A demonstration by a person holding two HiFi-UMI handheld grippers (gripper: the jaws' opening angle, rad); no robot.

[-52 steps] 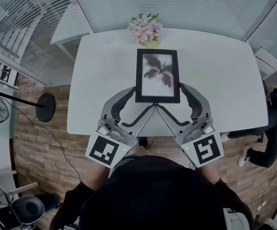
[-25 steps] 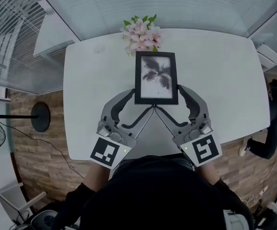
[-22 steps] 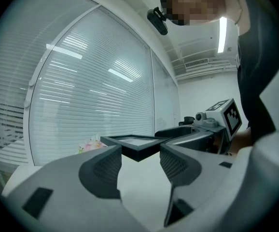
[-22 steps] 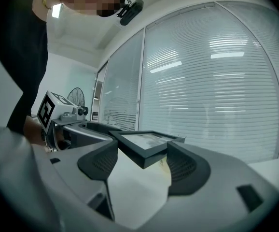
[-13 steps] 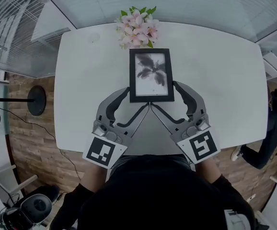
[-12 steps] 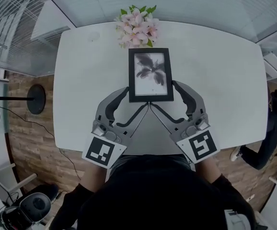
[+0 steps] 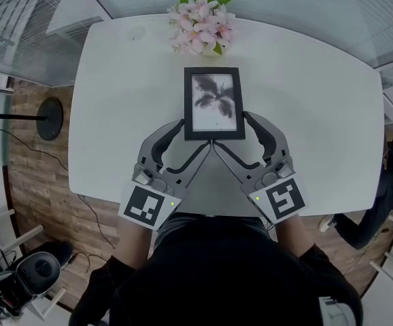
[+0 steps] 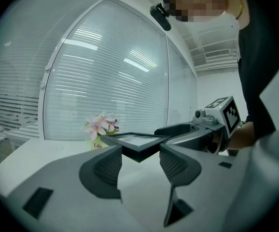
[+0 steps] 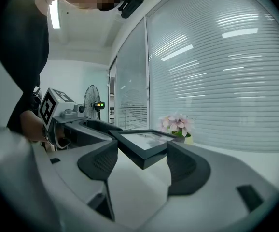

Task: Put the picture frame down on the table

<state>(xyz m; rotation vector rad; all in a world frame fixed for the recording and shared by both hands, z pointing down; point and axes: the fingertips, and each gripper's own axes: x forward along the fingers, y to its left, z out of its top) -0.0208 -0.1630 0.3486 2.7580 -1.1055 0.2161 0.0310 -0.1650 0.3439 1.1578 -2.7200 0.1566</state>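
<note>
Left fingers [image 8: 105, 170] clamped on the frame [image 7: 213, 104] at its near left corner. Outer finger sits on the left edge and inner finger on the near edge. Jaws stand wide, with the corner wedged between the pads. Left gripper [image 7: 194, 134] angles in from the lower left, with its marker cube [image 7: 145, 206] at the rear and the person's hand behind that.

Frame is black, portrait, face up and level, with a dark flower print under glass. It spans between the two pairs of fingertips and runs away from them. In the gripper views it looks raised off the table [image 7: 115, 114], not resting. From above, contact with the top can't be told.

Right fingers [image 9: 185, 166] clamped on the near right corner the same way: outer finger on the right edge, inner on the near edge, jaws wide. Right gripper [image 7: 232, 131] mirrors the left. The inner fingers of both nearly meet at the middle of the frame's near edge.

Beyond the fingertips, past the frame's far edge and apart from it, pink flowers [image 7: 200, 26] stand in a small pot at the table's far edge. Table is white with rounded corners. Well left of the left fingers, off the table, a round stand base [image 7: 49, 119] sits on the wood floor. Behind the table, blinds. Person in black stands at the near edge.
</note>
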